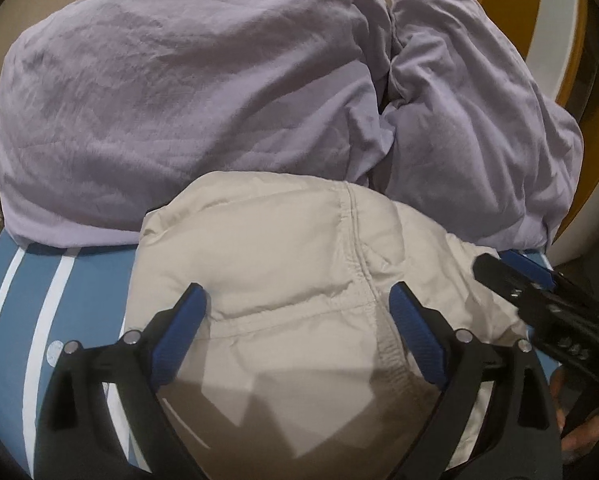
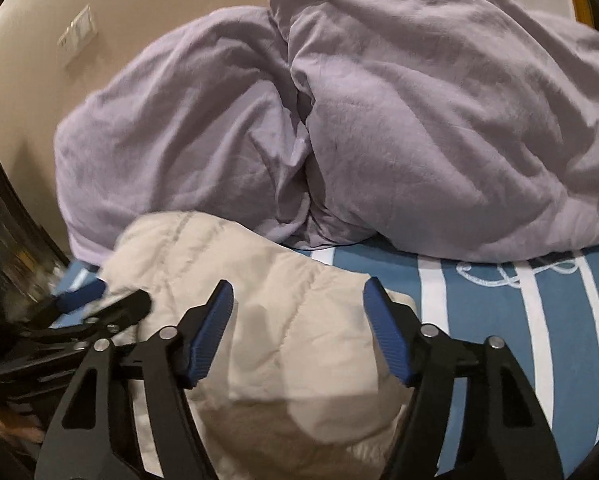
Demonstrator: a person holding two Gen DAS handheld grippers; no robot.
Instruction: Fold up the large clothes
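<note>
A beige quilted garment (image 1: pixel 283 240) lies bunched in a folded heap on the blue, white-striped bed sheet (image 1: pixel 15 304). My left gripper (image 1: pixel 295 292) hovers over its near part with jaws wide apart and nothing between the blue pads (image 1: pixel 179 340). In the right wrist view the same garment (image 2: pixel 299 340) lies under my right gripper (image 2: pixel 298 287), which is open too, its pads clear of the cloth. Each gripper shows in the other's view: the right gripper (image 1: pixel 499 262) at the garment's right edge, the left gripper (image 2: pixel 111 296) at its left edge.
A big crumpled lilac duvet (image 1: pixel 187 92) fills the bed behind the garment, also seen as the duvet (image 2: pixel 419 128). Striped sheet (image 2: pixel 499 320) lies bare to the right. A beige wall with a switch plate (image 2: pixel 77 36) stands at the left. A hand (image 1: pixel 579 420) shows at the lower right.
</note>
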